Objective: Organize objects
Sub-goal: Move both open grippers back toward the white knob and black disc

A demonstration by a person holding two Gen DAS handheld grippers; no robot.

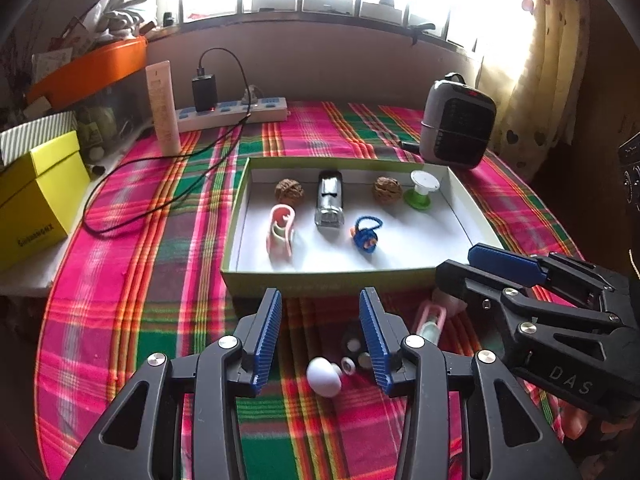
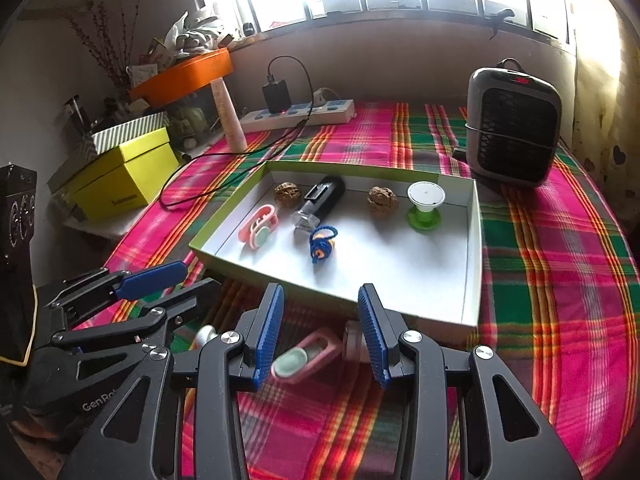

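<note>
A green box lid (image 1: 328, 280) with a white inside holds two walnuts (image 1: 289, 191), a silver and black case (image 1: 330, 200), a pink clip (image 1: 280, 236), a blue crochet piece (image 1: 366, 236) and a green spool (image 1: 422, 190). On the plaid cloth in front of it lie a white egg (image 1: 324, 376), a black spinner (image 1: 354, 350) and a second pink clip (image 2: 306, 356). My left gripper (image 1: 320, 294) hangs open above the egg. Over the second clip my right gripper (image 2: 320, 294) is open too. Neither one touches anything.
A grey heater (image 2: 514, 128) stands behind the lid at the right. A power strip (image 1: 232, 112) with a black charger and trailing cable lies at the back, beside a tall beige tube (image 1: 162, 108). A yellow box (image 1: 38, 196) sits at the left table edge.
</note>
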